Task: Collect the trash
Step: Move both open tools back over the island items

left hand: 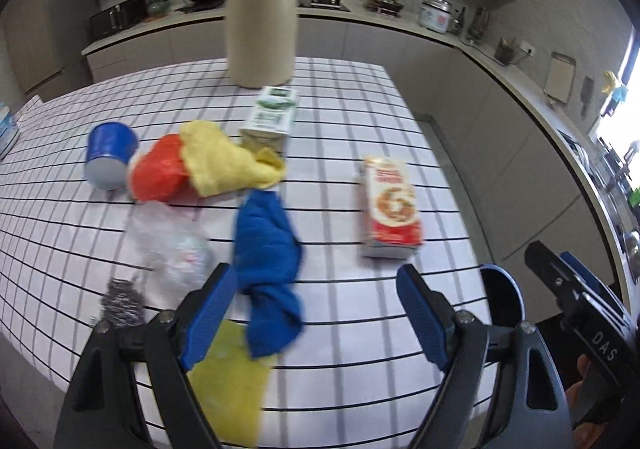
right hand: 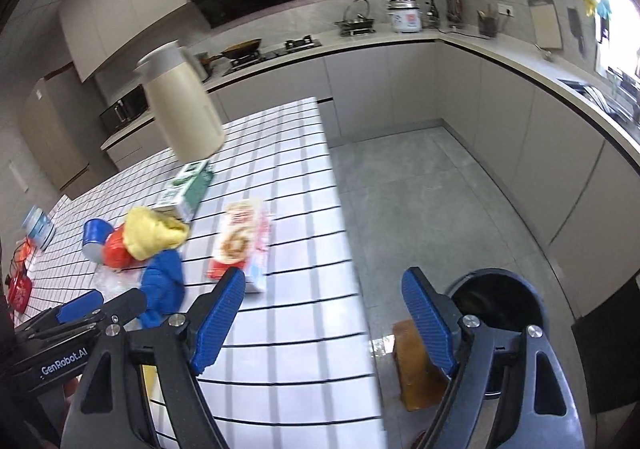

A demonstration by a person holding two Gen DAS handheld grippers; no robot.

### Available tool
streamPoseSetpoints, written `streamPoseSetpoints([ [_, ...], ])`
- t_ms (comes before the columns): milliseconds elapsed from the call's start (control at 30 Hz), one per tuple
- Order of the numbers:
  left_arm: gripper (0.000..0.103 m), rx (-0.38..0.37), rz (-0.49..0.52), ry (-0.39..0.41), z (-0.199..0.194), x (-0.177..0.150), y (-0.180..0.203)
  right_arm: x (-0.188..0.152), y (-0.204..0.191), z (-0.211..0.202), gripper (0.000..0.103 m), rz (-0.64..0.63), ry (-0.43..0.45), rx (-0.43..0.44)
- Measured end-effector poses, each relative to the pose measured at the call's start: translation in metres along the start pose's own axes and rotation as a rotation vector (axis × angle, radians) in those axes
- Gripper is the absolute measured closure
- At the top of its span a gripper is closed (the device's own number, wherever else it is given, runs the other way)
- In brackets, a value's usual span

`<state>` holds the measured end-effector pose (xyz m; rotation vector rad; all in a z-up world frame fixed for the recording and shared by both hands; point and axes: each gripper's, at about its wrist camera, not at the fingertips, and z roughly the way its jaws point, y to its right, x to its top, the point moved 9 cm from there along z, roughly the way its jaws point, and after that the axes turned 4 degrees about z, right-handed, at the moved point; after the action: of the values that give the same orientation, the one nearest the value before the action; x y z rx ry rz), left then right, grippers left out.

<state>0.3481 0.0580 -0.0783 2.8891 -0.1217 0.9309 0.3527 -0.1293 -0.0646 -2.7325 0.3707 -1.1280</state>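
Note:
Trash lies on the checked table [left hand: 340,97]: a red-and-white carton [left hand: 392,205] on its side, a green-and-white milk carton [left hand: 270,117], a blue cloth [left hand: 266,261], a yellow cloth [left hand: 224,161], a red bag [left hand: 160,169], a blue cup [left hand: 110,155] on its side, a clear plastic wrapper [left hand: 176,245], steel wool [left hand: 120,301] and a yellow sheet [left hand: 230,381]. My left gripper [left hand: 316,313] is open and empty, its left finger beside the blue cloth. My right gripper [right hand: 324,321] is open and empty above the table's right edge, near the red carton [right hand: 240,241]. A dark bin [right hand: 500,309] stands on the floor to the right.
A tall beige thermos [left hand: 260,17] stands at the table's far side. A tin [right hand: 38,227] and a red item [right hand: 18,289] sit at the table's left. A brown box [right hand: 416,369] stands on the floor beside the bin. Kitchen counters run around the room.

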Motion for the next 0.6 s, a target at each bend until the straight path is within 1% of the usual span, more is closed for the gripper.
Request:
streamPoseSetpoints([
  [267,0.019,0.048,-0.014,0.018,-0.008,0.004,-0.077,-0.013,-0.076,0.01,0.021,-0.022,0.003,0.029],
  [367,0.019,0.073,-0.025,0.016,-0.008,0.006,-0.097,-0.015,-0.106,0.015,0.021,-0.043,0.002,0.053],
  [600,0.019,0.119,-0.09,0.032,-0.01,0.013,-0.126,-0.005,-0.144,0.028,0.021,-0.118,-0.015,0.102],
])
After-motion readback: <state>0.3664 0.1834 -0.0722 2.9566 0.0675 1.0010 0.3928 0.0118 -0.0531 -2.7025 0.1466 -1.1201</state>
